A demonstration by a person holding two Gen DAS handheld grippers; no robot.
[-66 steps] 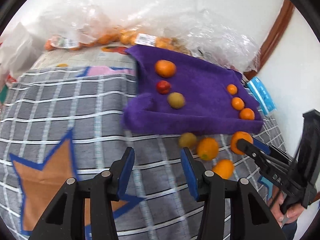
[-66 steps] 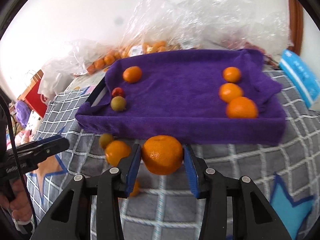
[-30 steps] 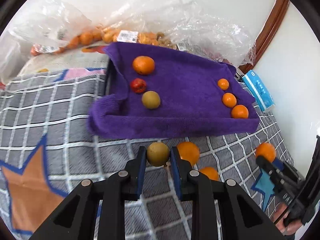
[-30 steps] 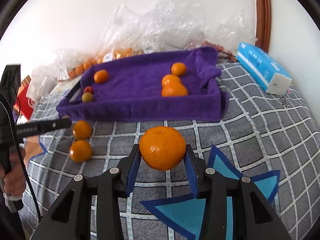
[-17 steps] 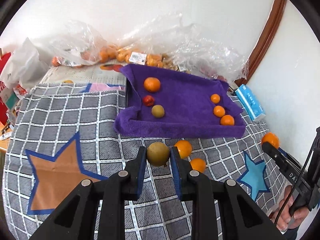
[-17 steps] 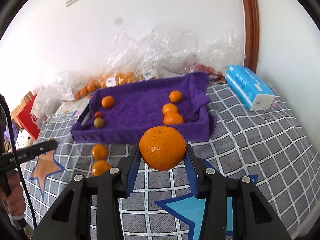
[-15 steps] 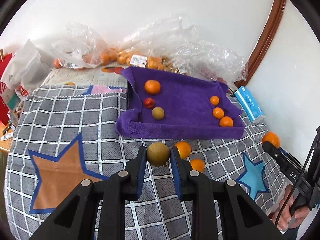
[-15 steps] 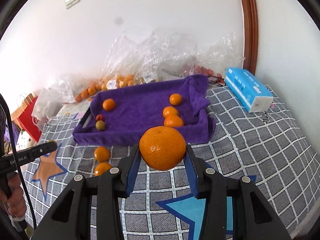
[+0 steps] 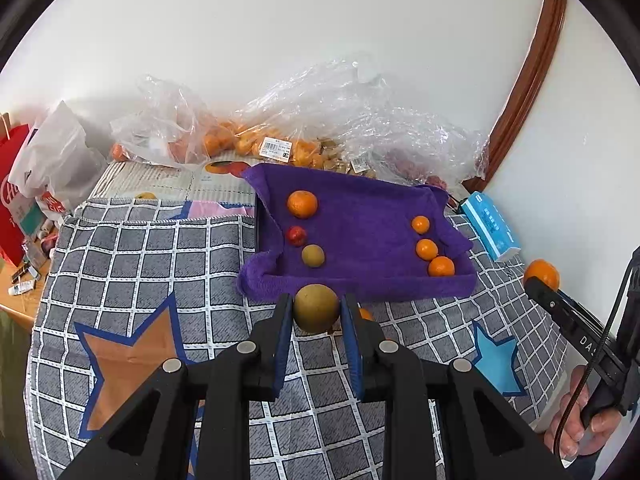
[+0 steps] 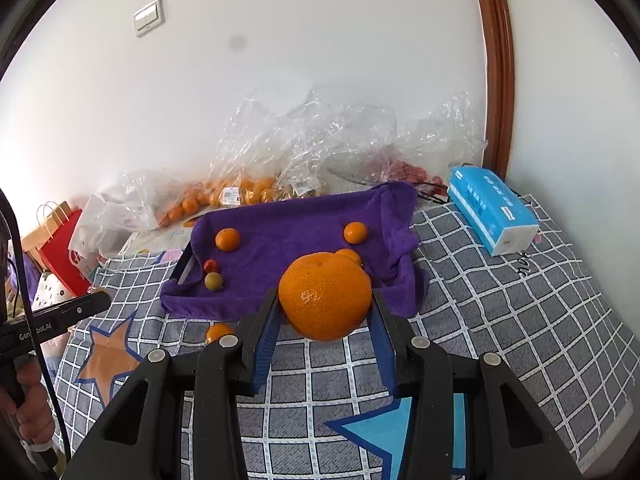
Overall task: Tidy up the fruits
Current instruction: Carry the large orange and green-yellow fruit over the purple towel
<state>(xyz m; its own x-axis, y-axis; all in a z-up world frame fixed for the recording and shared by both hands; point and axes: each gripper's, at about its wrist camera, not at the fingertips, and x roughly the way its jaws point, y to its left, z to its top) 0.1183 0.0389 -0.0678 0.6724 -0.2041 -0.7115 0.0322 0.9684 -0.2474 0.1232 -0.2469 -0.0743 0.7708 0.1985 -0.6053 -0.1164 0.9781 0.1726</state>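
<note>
Noted blue tissue box point(image 10: 493, 214) near the right edge of the grey checked cloth point(image 10: 500, 320). Observed red paper bag point(image 10: 60, 248) at far left. Logged wall switch point(image 10: 149, 21) and brown door frame point(image 10: 498, 68).

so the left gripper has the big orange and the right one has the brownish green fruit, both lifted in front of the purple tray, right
Swapped. The left wrist view shows the left gripper clamping the brownish green fruit; the right wrist view shows the right gripper holding the big orange. Both are in front of the purple tray.
</note>
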